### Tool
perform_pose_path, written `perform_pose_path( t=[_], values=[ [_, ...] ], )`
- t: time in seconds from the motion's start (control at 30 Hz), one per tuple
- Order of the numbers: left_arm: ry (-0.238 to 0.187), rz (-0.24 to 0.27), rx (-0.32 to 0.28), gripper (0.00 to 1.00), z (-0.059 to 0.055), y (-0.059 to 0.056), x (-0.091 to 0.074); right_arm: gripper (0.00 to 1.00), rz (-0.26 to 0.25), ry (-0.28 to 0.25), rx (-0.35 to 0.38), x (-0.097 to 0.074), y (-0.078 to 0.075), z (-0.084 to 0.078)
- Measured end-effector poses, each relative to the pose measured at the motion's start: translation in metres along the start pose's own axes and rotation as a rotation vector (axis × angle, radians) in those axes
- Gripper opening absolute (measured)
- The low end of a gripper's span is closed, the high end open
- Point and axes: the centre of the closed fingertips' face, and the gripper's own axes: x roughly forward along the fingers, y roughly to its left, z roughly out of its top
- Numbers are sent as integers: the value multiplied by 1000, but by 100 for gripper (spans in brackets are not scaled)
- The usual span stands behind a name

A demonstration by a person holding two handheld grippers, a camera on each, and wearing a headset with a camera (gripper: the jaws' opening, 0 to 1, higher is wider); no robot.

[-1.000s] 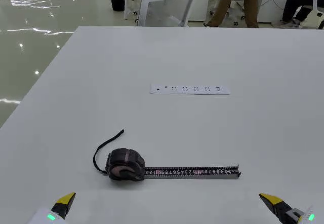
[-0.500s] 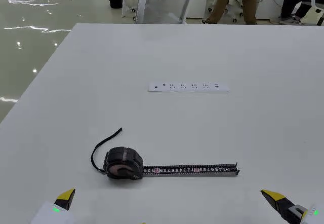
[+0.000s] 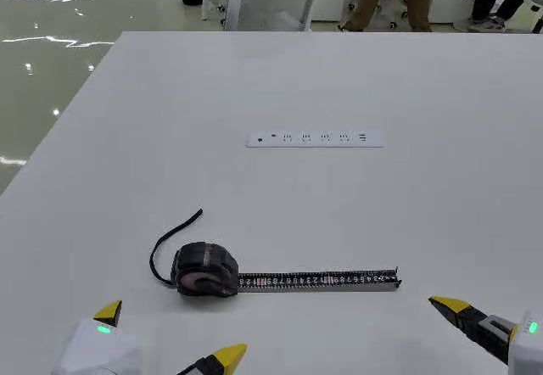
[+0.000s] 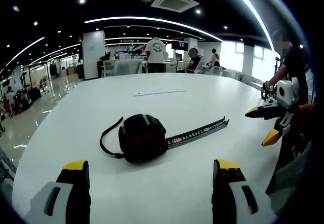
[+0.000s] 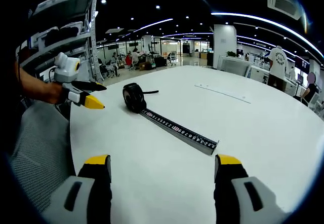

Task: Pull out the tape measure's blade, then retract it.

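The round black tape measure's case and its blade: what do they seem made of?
The round black case looks like matt plastic or rubber, dull, no glare. The dark numbered blade is probably thin coated steel: it lies straight and stiff on the white table.

Matt white table point(image 3: 407, 78); matt black tape measure point(image 3: 205, 271), rubbery-looking.

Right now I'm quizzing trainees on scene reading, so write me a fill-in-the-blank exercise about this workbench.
The left hand-held gripper and right hand-held gripper both stand ____.
The blade runs from the tape measure toward the ____ hand-held gripper.
Beyond the tape measure lies a ____ power strip.
Missing: open; right; white.
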Motion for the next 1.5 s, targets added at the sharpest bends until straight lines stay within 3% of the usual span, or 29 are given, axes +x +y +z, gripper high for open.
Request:
perform_pose_path(
  t=[0.3,0.8,1.2,1.5],
  values=[
    [-6,30,-49,98,6,2,14,78,50,14,-46,4,-14,-3],
    [-5,58,-60,96,12,2,37,66,144,49,-148,20,-42,-9],
    [2,89,-82,90,14,6,55,58,233,119,-227,37,-65,-18],
    [2,116,-113,87,19,10,70,52,291,162,-287,48,-70,-15]
  ],
)
